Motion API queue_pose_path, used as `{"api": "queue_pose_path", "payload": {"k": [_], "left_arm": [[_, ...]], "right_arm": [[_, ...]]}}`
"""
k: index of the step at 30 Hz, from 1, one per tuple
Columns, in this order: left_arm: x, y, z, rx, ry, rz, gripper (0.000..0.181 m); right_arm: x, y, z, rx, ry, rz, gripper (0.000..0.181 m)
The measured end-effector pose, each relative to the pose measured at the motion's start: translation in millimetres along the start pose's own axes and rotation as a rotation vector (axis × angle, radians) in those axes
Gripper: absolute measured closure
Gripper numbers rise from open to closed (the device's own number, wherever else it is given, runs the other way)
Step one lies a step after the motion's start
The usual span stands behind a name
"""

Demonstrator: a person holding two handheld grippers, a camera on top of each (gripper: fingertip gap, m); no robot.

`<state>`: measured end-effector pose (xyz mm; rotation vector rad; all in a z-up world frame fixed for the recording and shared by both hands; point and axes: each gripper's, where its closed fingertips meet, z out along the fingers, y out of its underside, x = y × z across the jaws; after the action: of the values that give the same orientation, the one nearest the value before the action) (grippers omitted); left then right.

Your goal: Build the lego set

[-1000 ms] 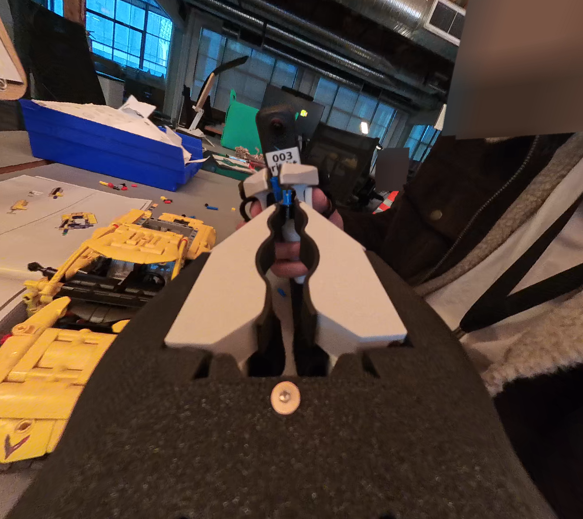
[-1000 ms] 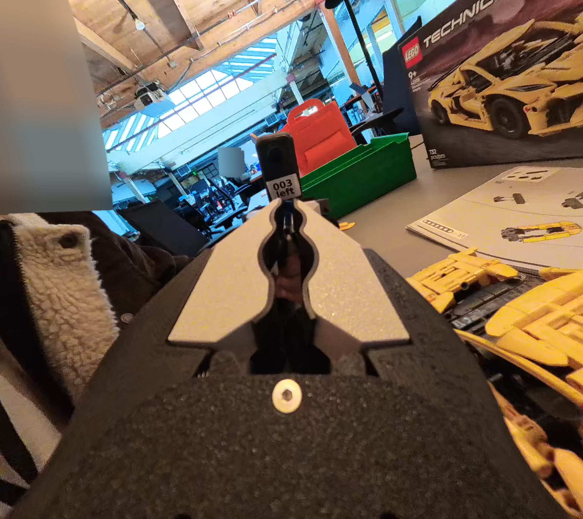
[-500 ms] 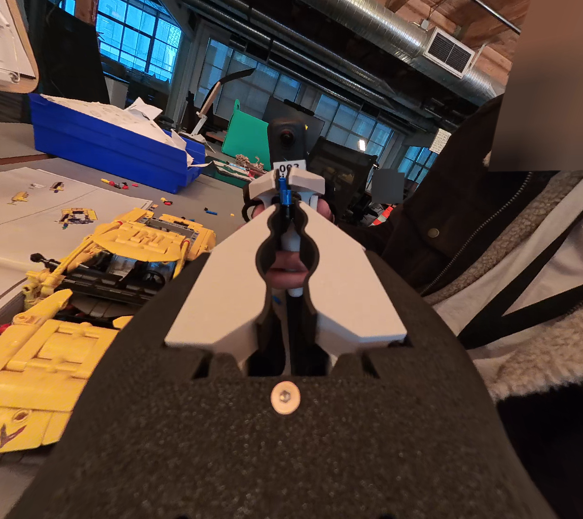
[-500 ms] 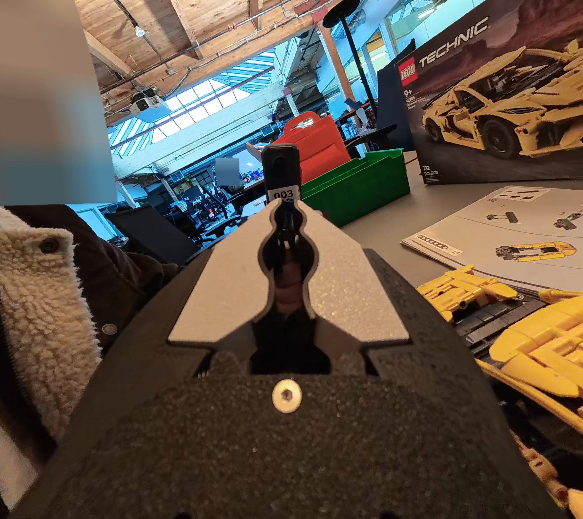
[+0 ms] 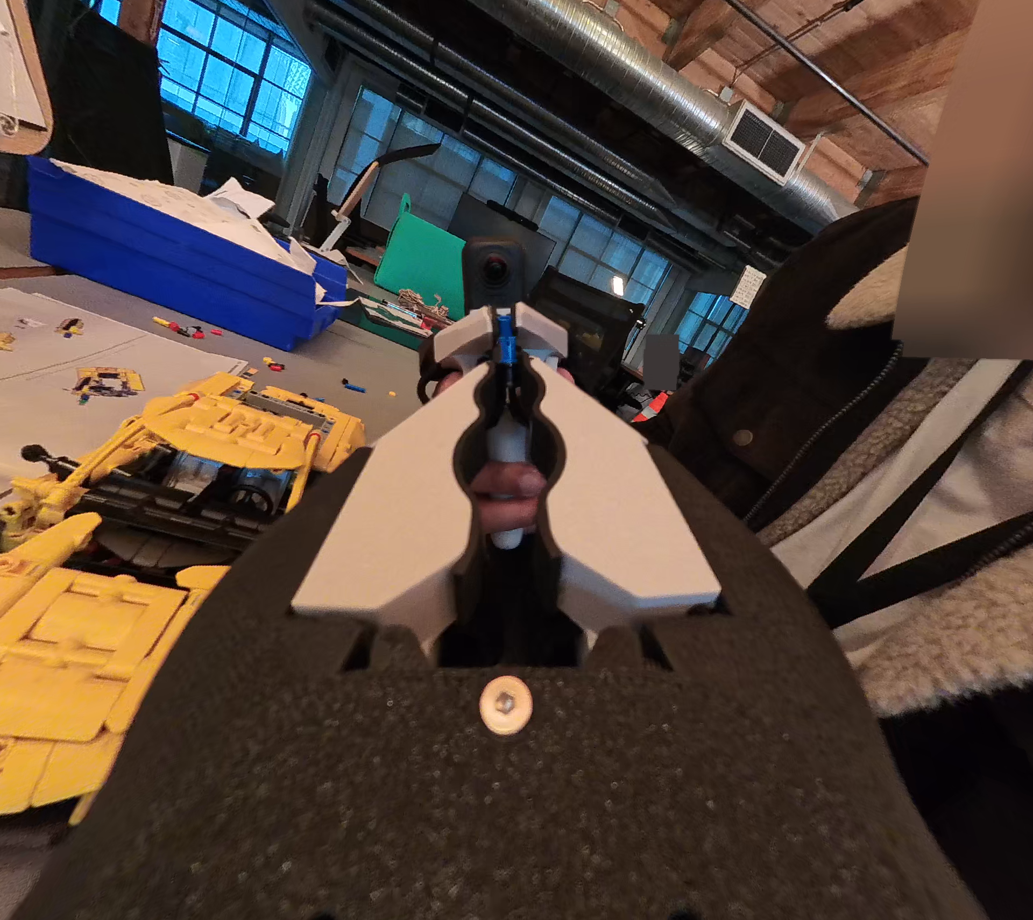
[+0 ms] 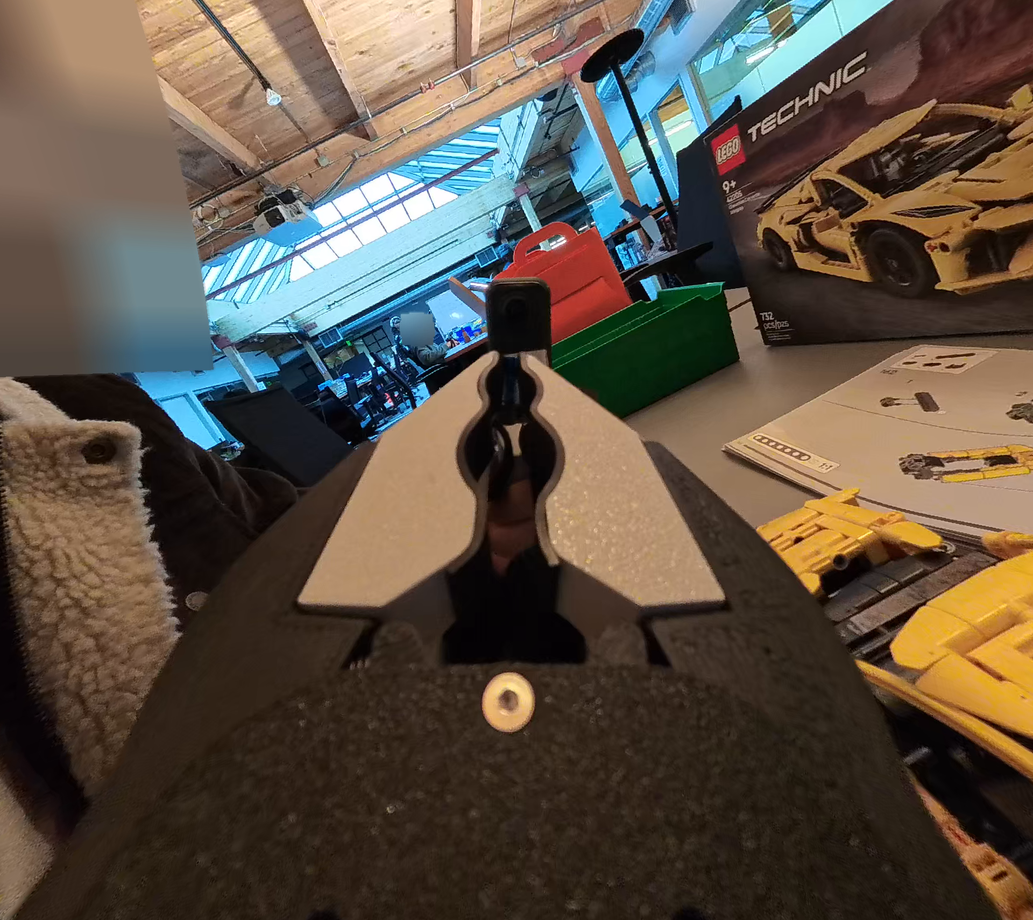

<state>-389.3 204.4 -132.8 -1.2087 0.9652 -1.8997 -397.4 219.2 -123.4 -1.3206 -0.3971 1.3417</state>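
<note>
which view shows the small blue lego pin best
The left wrist view: the blue pin is lit and clear, pinched at the tips of both facing grippers, the left gripper and right gripper. The right wrist view shows it only as a dark sliver.

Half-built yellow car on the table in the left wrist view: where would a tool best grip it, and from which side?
Probably the slim yellow strut slanting down the side of the yellow car, coming from above with the tool closing across it. The strut is narrow and exposed, whereas the roof panel looks too wide and sloped to span.
</note>
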Motion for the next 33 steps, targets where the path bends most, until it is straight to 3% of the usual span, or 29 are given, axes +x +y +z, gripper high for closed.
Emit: {"api": "queue_pose_path", "payload": {"k": [7, 12, 27, 33], "left_arm": [[0, -14, -7, 0.085, 0.042, -0.083, 0.175], [6, 1, 2, 0.005, 0.066, -0.078, 0.174], [6, -17, -6, 0.123, 0.117, -0.176, 0.175], [8, -12, -3, 0.095, 0.114, -0.153, 0.175]], "right_arm": [[0, 0, -3, 0.006, -0.006, 0.012, 0.178], [-3, -8, 1, 0.036, -0.033, 0.034, 0.177], [-4, -5, 6, 0.049, -0.034, 0.015, 0.177], [-9, -7, 15, 0.064, -0.062, 0.025, 0.177]]}}
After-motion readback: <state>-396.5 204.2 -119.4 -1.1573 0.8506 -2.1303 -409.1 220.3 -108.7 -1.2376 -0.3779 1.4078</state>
